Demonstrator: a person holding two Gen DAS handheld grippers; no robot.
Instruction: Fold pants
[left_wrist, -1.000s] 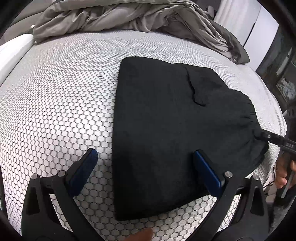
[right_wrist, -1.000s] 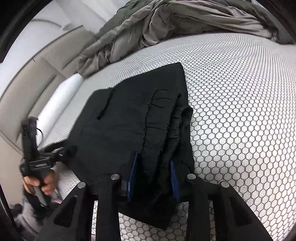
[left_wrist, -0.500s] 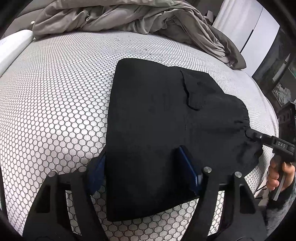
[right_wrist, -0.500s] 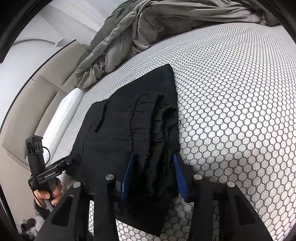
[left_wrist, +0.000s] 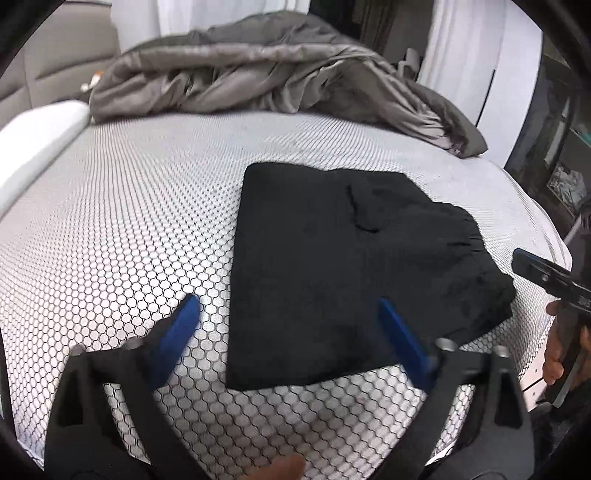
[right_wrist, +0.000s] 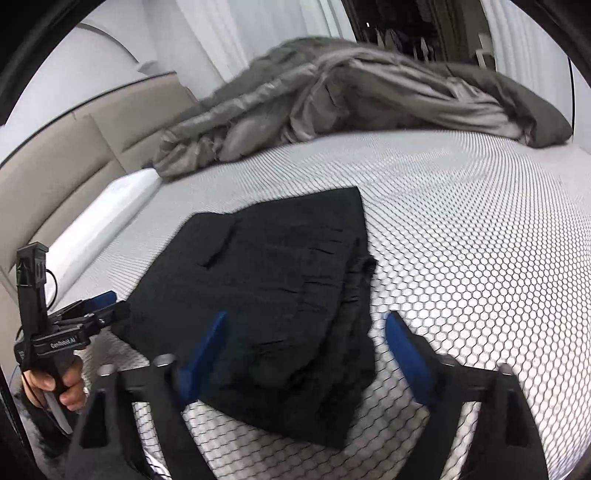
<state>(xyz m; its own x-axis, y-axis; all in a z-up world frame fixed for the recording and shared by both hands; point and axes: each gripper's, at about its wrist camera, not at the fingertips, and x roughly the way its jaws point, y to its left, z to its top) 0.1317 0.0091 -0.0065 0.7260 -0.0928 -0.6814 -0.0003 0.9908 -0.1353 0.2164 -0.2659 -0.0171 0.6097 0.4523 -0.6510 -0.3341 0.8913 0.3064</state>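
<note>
- The right gripper (right_wrist: 303, 354) no longer clamps the gathered waistband edge of the black pants (right_wrist: 266, 291); its jaws have just been opening and now stand wide, the blue pads clear of the cloth, which lies between them.
- The left gripper (left_wrist: 288, 328) has let go of the near edge of the pants (left_wrist: 332, 266); its jaws have just been opening, and it sits farther back from the pants.
- Freed, the pants lie flat on the honeycomb mattress (left_wrist: 122, 229).
</note>
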